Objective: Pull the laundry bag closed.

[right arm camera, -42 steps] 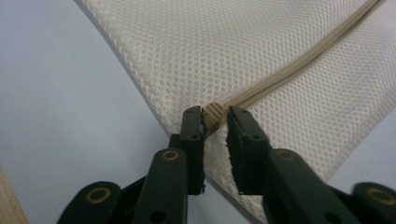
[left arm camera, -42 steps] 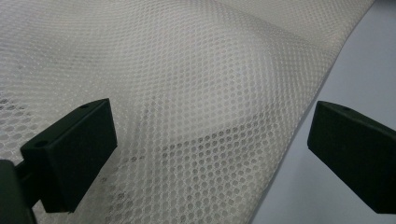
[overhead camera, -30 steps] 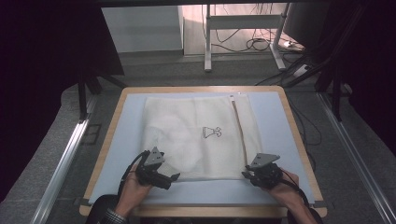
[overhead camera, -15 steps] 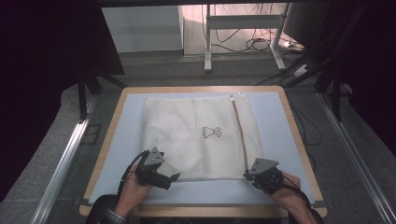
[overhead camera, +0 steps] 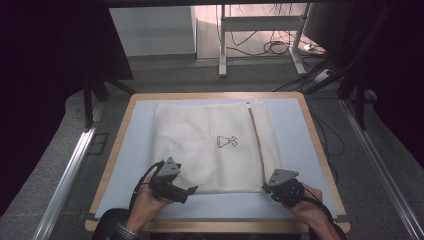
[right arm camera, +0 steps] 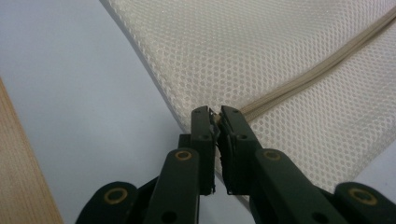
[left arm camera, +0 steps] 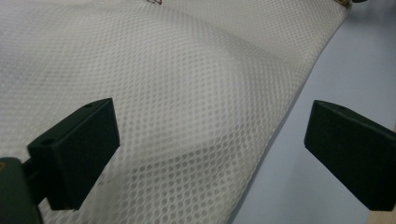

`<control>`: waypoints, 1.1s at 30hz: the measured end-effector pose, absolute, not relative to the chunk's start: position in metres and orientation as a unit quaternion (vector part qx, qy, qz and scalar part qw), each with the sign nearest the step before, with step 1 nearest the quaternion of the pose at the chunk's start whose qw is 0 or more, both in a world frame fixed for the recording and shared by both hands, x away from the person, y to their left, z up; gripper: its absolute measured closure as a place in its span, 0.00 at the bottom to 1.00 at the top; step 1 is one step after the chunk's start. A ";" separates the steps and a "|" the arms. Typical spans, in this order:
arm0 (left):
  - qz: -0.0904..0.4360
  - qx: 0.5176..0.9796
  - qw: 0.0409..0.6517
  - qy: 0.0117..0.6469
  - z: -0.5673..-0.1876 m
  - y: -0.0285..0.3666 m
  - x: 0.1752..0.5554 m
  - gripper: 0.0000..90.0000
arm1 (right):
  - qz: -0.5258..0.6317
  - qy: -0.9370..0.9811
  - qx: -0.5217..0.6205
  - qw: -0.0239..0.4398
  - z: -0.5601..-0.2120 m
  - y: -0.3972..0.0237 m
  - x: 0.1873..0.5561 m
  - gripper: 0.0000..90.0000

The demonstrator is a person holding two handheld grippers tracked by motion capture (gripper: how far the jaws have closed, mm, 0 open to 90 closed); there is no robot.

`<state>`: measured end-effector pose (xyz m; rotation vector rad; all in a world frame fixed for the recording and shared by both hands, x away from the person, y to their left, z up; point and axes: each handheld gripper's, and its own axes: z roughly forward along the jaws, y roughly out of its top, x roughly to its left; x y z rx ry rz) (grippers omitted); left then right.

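A white mesh bag (overhead camera: pixel 210 145) lies flat on the light blue mat (overhead camera: pixel 295 130), with a beige zipper (overhead camera: pixel 257 145) running down its right side and a small printed dress mark (overhead camera: pixel 226 141) in the middle. My right gripper (overhead camera: pixel 272 187) sits at the bag's near right corner. In the right gripper view it (right arm camera: pixel 215 114) is shut on the mesh bag (right arm camera: pixel 280 56) right where the zipper (right arm camera: pixel 322 70) ends. My left gripper (overhead camera: pixel 186 192) is at the near left edge. In the left gripper view it (left arm camera: pixel 210 149) stands open, jaws wide apart over the mesh bag (left arm camera: pixel 187 93) edge.
The mat covers a wooden-rimmed table (overhead camera: pixel 317 145). Bare mat lies left and right of the bag and along the front edge. Beyond the table are a metal desk frame (overhead camera: pixel 222 45) and cables (overhead camera: pixel 272 47) on the floor.
The right gripper has settled slightly toward the table's front edge at the bag's corner. The left gripper has hardly moved.
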<state>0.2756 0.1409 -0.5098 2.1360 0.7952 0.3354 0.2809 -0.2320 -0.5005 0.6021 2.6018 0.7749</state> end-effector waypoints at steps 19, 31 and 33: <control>0.098 0.846 0.435 0.293 -0.502 0.108 0.287 0.40 | 0.276 0.920 0.221 0.169 -0.500 -0.231 0.282 0.95; 0.078 0.857 0.435 0.266 -0.503 0.086 0.295 0.61 | 0.277 0.920 0.222 0.167 -0.500 -0.232 0.283 0.95; 0.076 0.858 0.435 0.263 -0.503 0.083 0.297 0.63 | 0.278 0.920 0.223 0.166 -0.500 -0.232 0.283 0.95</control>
